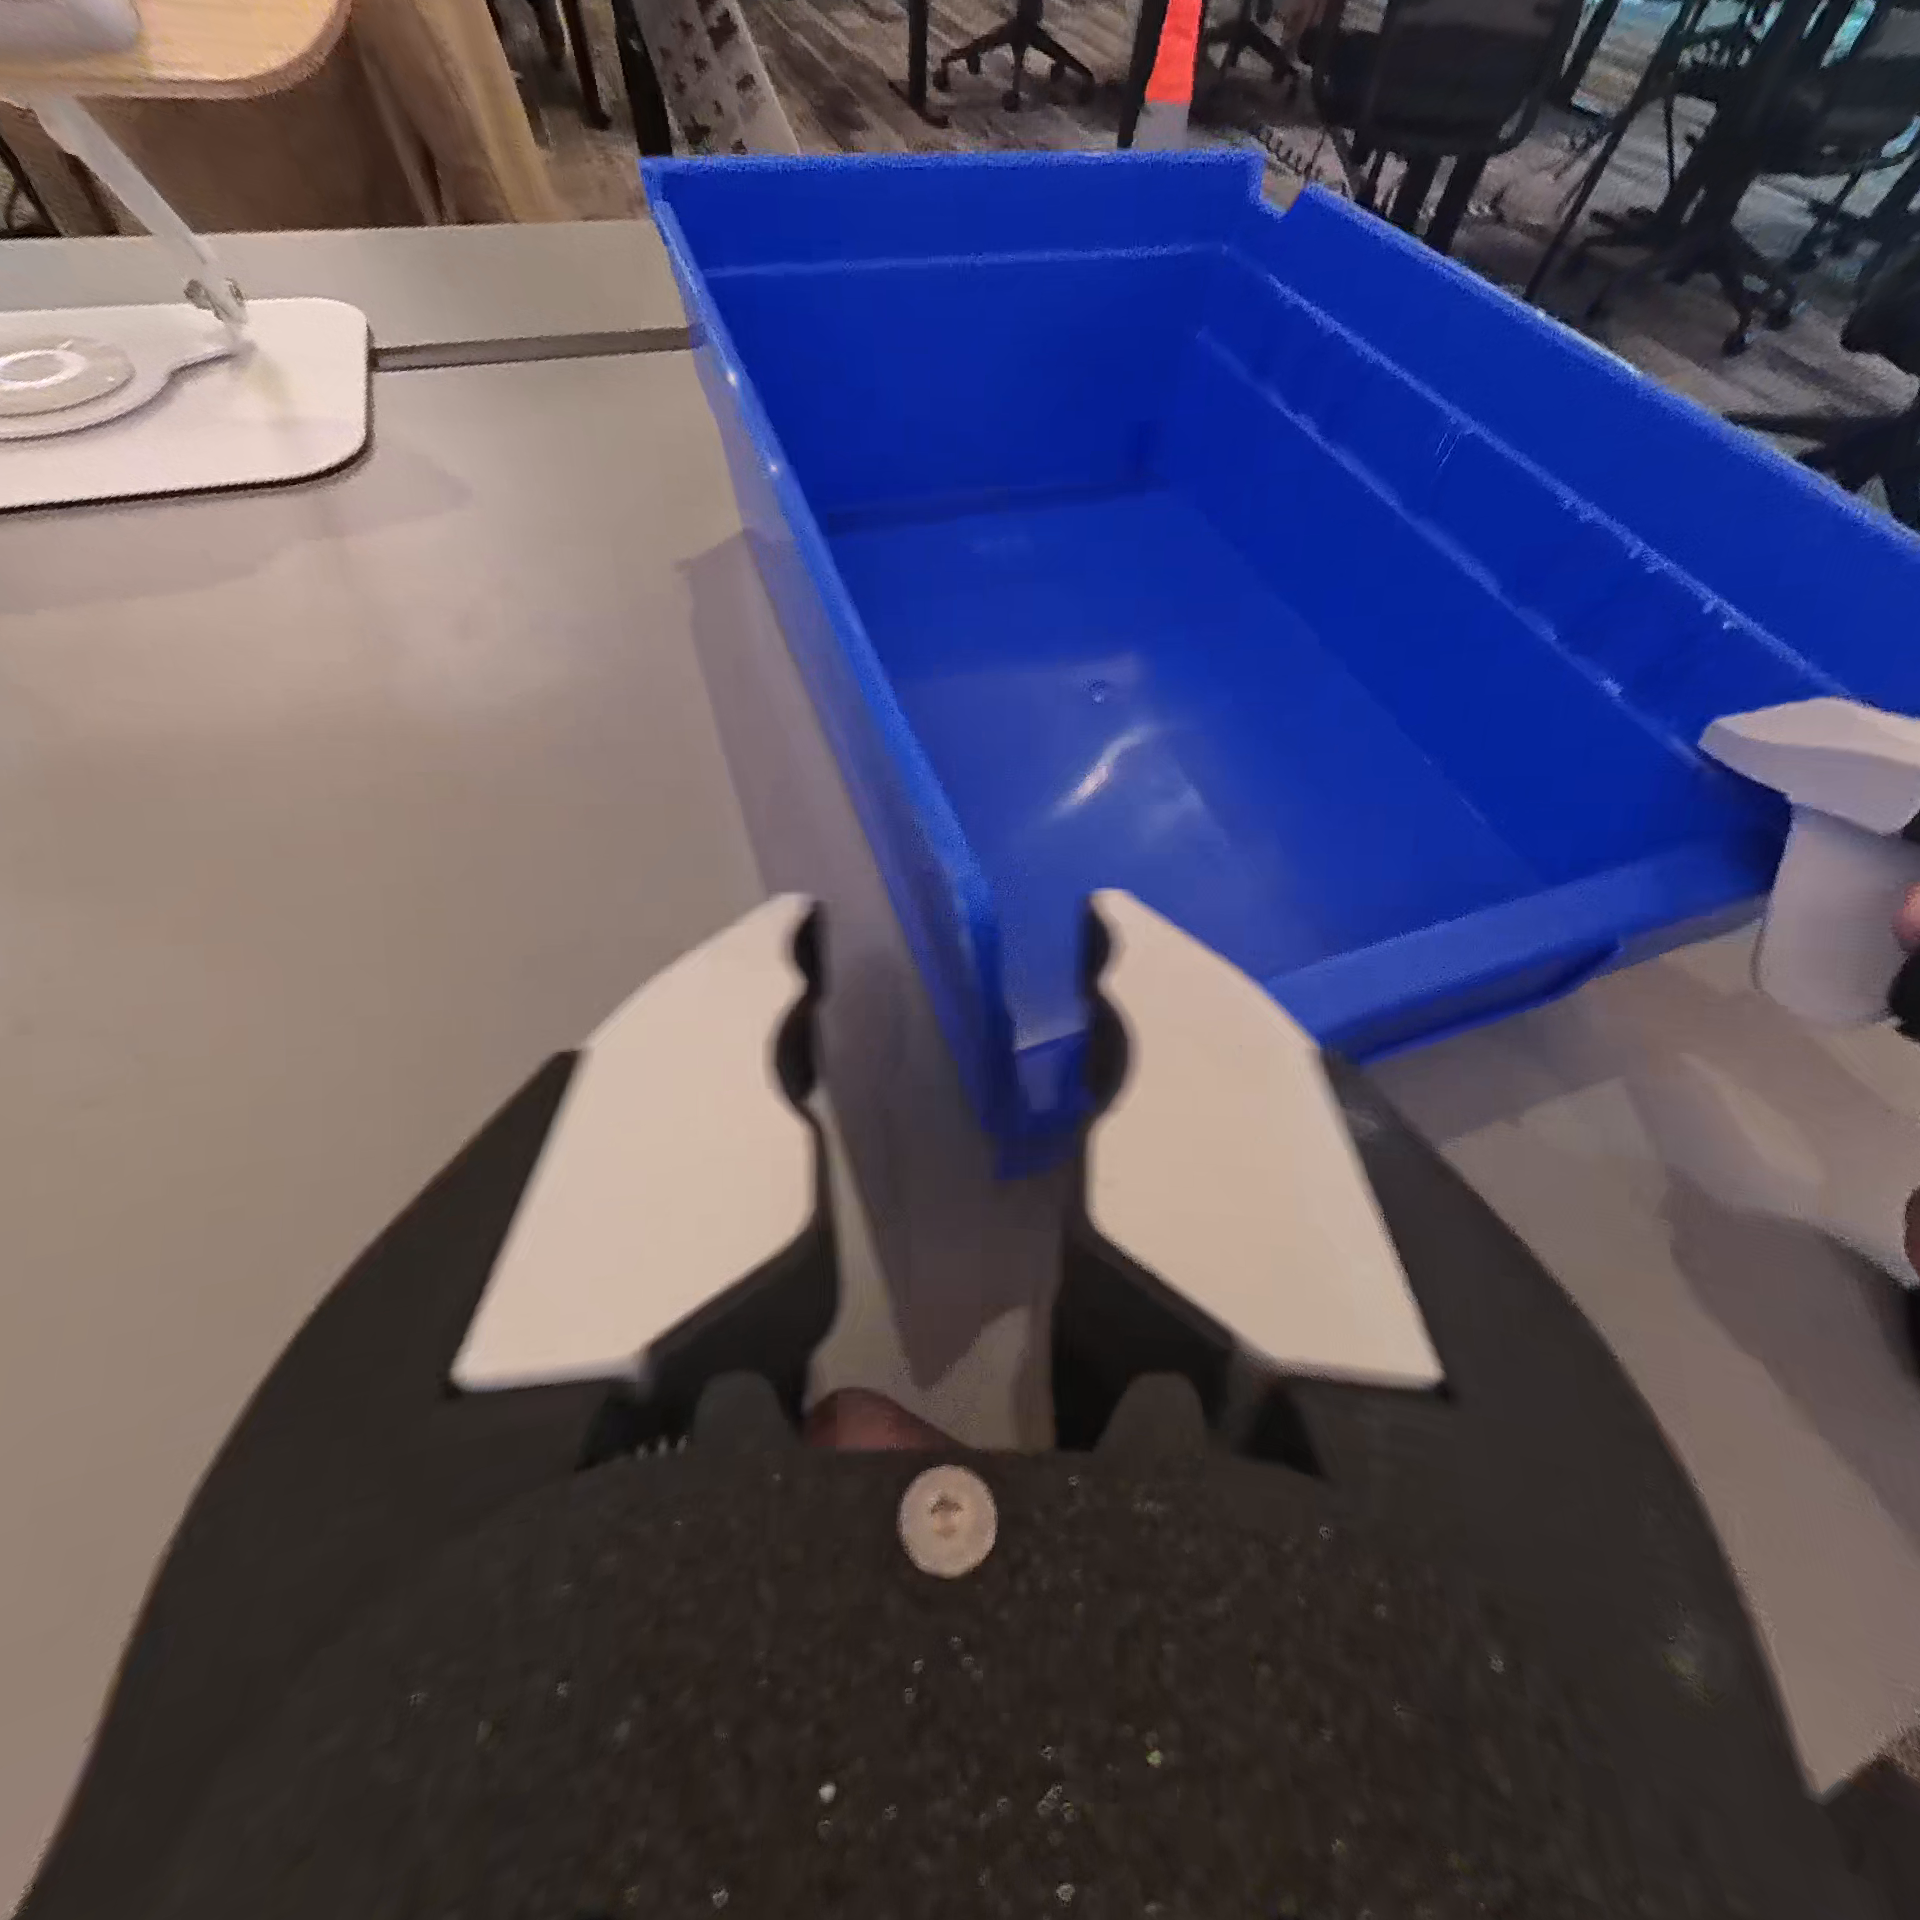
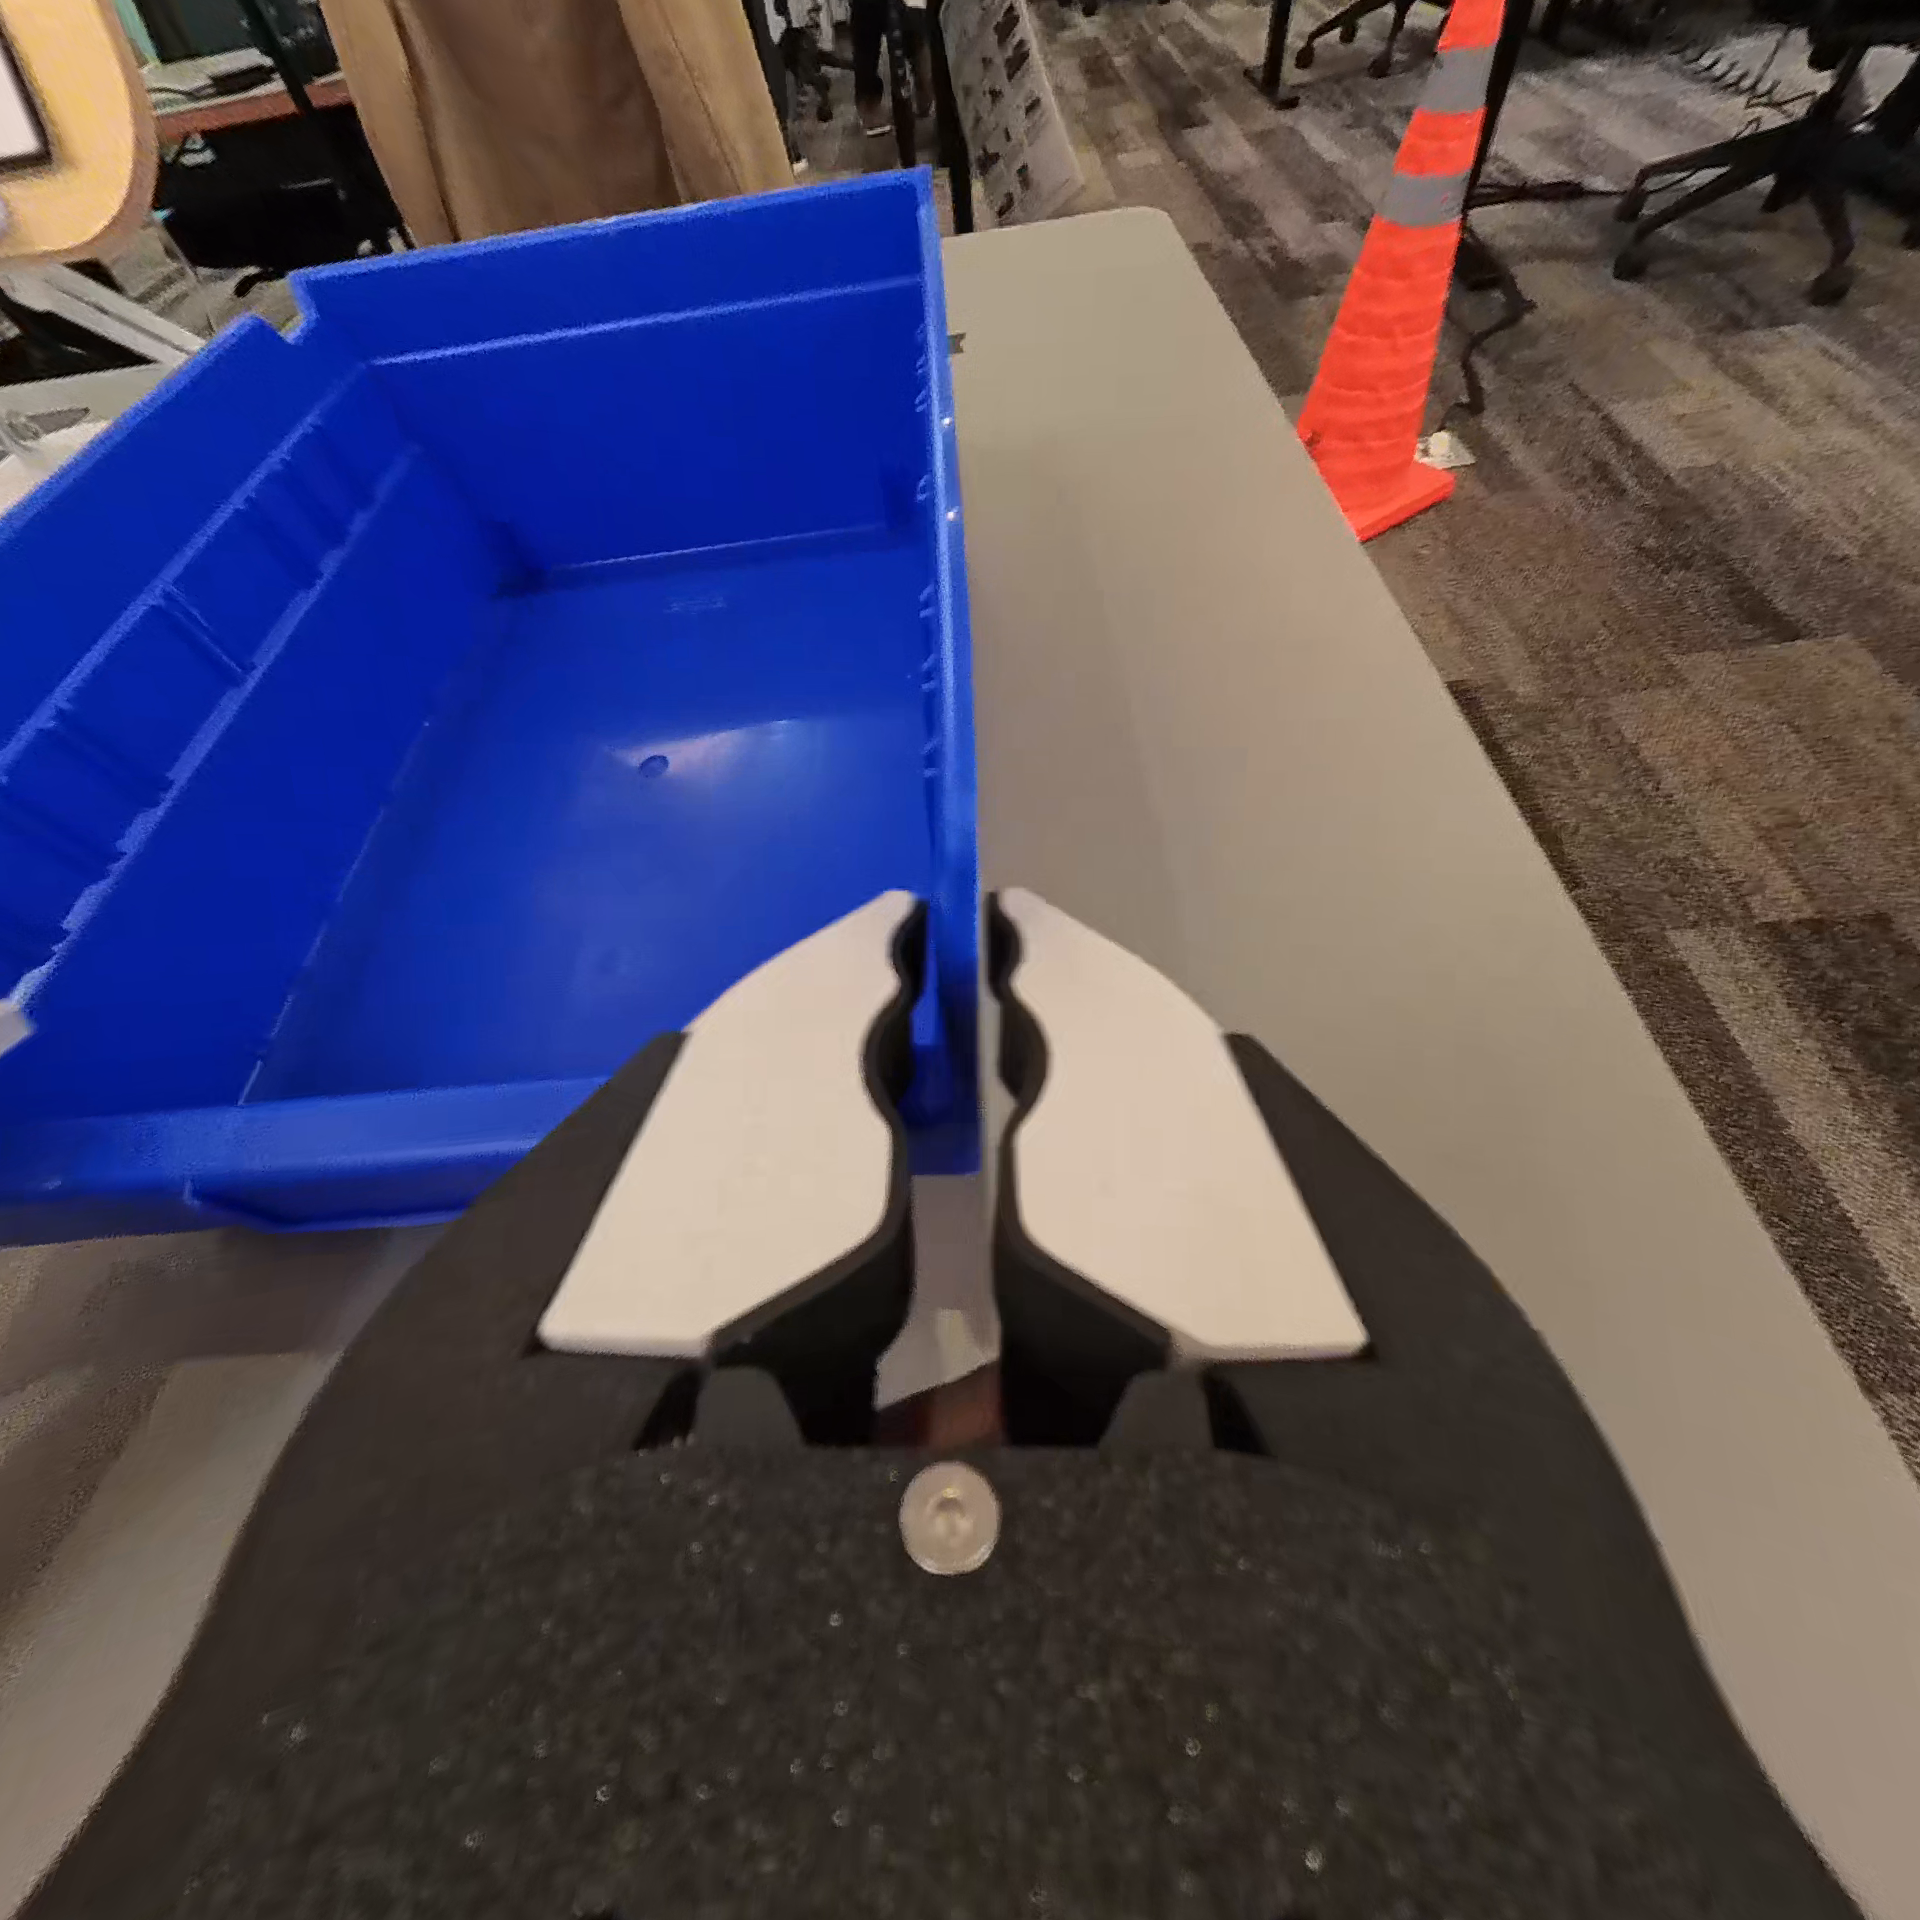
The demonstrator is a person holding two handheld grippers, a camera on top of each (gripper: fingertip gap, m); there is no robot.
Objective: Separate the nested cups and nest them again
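The left hand-held gripper [image 1: 951,940] reaches toward twelve o'clock, its grey fingers [image 1: 665,1143] spread with a clear gap between them. The right hand-held gripper [image 2: 954,920] also aims at twelve o'clock, its fingers [image 2: 1143,1164] drawn nearly together, clamped on a thin blue wall.

Open left tool [image 1: 951,914] astride bin wall [image 1: 935,935]

Blue bin [image 1: 1351,343] on grey table [image 1: 364,779]; orange cone [image 2: 1392,312].
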